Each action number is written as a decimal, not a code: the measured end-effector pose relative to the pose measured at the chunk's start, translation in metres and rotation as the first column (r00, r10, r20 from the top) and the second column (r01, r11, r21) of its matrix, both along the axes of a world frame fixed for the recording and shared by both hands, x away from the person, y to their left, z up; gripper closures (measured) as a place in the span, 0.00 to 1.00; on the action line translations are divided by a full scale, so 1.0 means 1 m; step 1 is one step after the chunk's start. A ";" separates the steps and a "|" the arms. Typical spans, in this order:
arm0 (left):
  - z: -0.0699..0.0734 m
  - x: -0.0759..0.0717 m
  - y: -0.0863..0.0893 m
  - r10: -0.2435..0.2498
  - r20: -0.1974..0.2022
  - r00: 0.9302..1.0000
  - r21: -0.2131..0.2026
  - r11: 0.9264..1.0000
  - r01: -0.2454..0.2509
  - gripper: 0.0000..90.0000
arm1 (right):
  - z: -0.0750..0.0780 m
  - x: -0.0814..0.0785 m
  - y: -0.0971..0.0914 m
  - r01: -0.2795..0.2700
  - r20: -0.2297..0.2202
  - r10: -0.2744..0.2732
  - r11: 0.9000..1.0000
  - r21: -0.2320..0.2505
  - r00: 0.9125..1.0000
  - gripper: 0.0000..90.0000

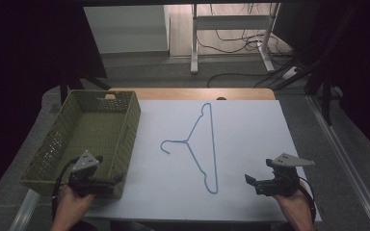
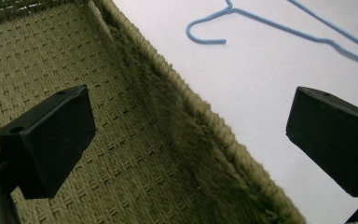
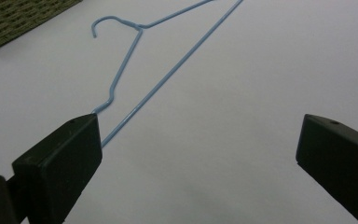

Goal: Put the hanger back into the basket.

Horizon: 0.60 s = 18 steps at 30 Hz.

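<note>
Risk: thin light-blue wire clothes hanger (image 1: pixel 203 147) lies flat on the white table cover (image 1: pixel 250 159); jaws likely skid over the wire or push it sideways instead of pinching it.
Cause: wire sits flush with the sheet, no gap underneath.
Hanger place: mid-table, between the woven olive-green basket (image 1: pixel 125 127) and the right gripper (image 1: pixel 257 184), apart from both.
Hanger axis: long straight bar runs near-to-far; hook curls toward the basket.
Left gripper (image 1: pixel 115 179): jaws wide apart, nothing between, straddling the basket's near-right rim.
Right gripper: jaws wide apart, empty, aimed at the hanger's near end.
Second risk: left jaw snagging the basket wall when lifting off.
</note>
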<state>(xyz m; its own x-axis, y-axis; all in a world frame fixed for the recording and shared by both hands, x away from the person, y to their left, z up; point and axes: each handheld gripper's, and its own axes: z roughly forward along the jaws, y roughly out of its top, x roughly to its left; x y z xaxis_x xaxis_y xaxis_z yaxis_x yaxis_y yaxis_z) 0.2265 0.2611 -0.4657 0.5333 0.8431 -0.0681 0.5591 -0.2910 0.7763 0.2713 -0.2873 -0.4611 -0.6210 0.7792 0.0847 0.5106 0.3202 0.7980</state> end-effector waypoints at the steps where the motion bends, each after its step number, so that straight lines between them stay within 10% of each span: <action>1: 0.000 0.000 0.000 -0.001 0.003 1.000 -0.004 1.000 0.001 0.02 | 0.000 0.000 0.000 0.003 -0.002 -0.003 1.000 -0.002 1.000 0.00; 18: 0.002 0.001 0.000 -0.001 -0.021 1.000 -0.017 1.000 0.001 0.07 | 0.001 -0.001 0.001 0.012 0.012 -0.012 0.999 -0.044 1.000 0.00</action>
<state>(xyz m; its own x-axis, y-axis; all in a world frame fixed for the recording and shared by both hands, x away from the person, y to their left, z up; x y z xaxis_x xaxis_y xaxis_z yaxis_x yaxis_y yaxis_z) 0.2272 0.2609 -0.4638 0.5325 0.8412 -0.0936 0.5754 -0.2787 0.7690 0.2707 -0.2862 -0.4606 -0.6125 0.7894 0.0426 0.5050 0.3492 0.7893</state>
